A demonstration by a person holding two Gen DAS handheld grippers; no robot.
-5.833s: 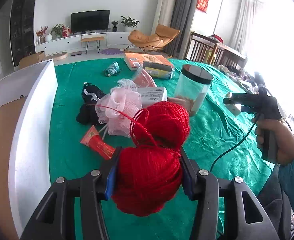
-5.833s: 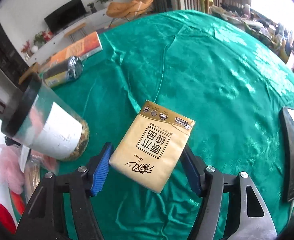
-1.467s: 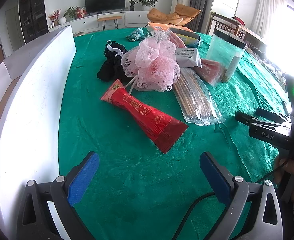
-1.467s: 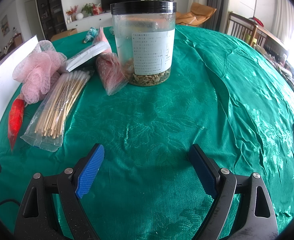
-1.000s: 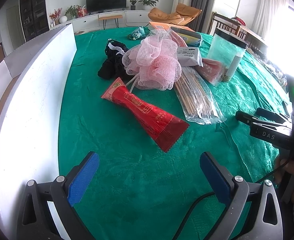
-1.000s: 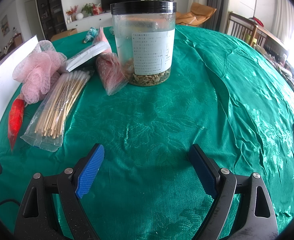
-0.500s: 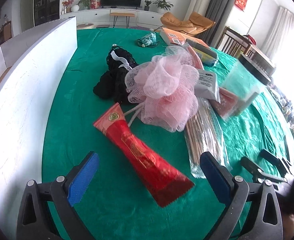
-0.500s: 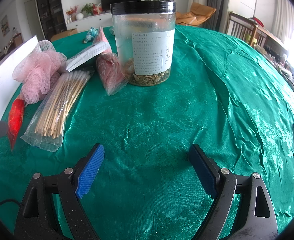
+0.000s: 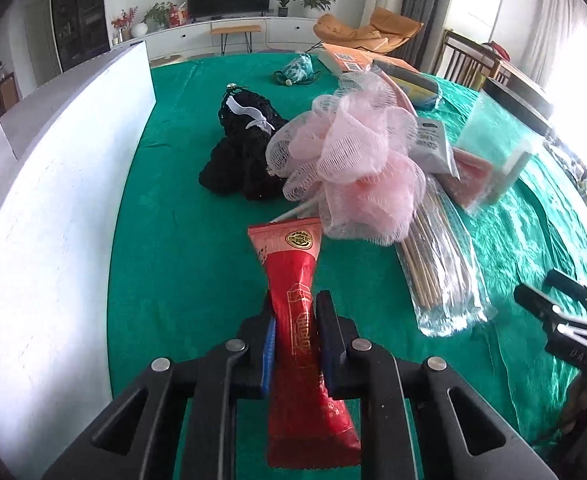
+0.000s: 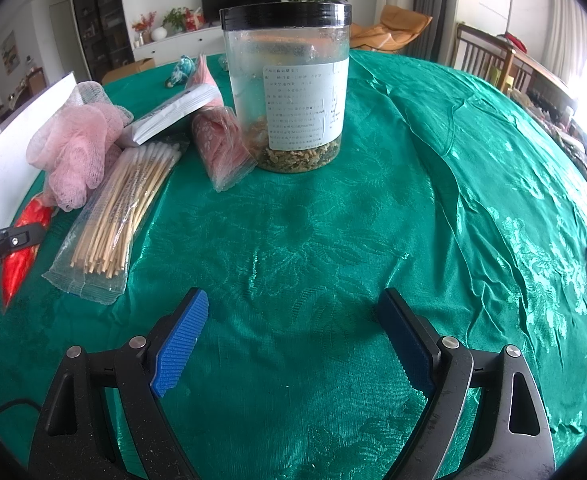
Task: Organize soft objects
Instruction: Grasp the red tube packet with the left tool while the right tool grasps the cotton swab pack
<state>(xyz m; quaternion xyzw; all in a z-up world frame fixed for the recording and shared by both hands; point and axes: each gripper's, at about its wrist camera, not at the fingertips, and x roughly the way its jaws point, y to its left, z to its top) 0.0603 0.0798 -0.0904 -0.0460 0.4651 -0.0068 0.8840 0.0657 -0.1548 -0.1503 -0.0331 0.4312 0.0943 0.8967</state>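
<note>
My left gripper [image 9: 296, 320] is shut on a long red packet [image 9: 298, 276] that lies on the green tablecloth; the packet also shows at the left edge of the right wrist view [image 10: 23, 248]. Just beyond it lies a pink mesh bath puff [image 9: 353, 172], also in the right wrist view [image 10: 75, 148], and a black knitted bundle [image 9: 245, 160]. A small teal soft item [image 9: 297, 70] lies farther back. My right gripper [image 10: 289, 336] is open and empty over bare cloth, near the table's right side.
A white box wall [image 9: 53, 184] runs along the left. A bag of wooden sticks [image 10: 125, 204], a pink packet [image 10: 221, 148], a white pouch [image 10: 173, 114] and a clear black-lidded jar [image 10: 289, 92] stand mid-table. An orange book [image 9: 349, 60] lies at the back.
My left gripper moved forward over the red packet and closed on its middle. The right gripper stayed still and open.
</note>
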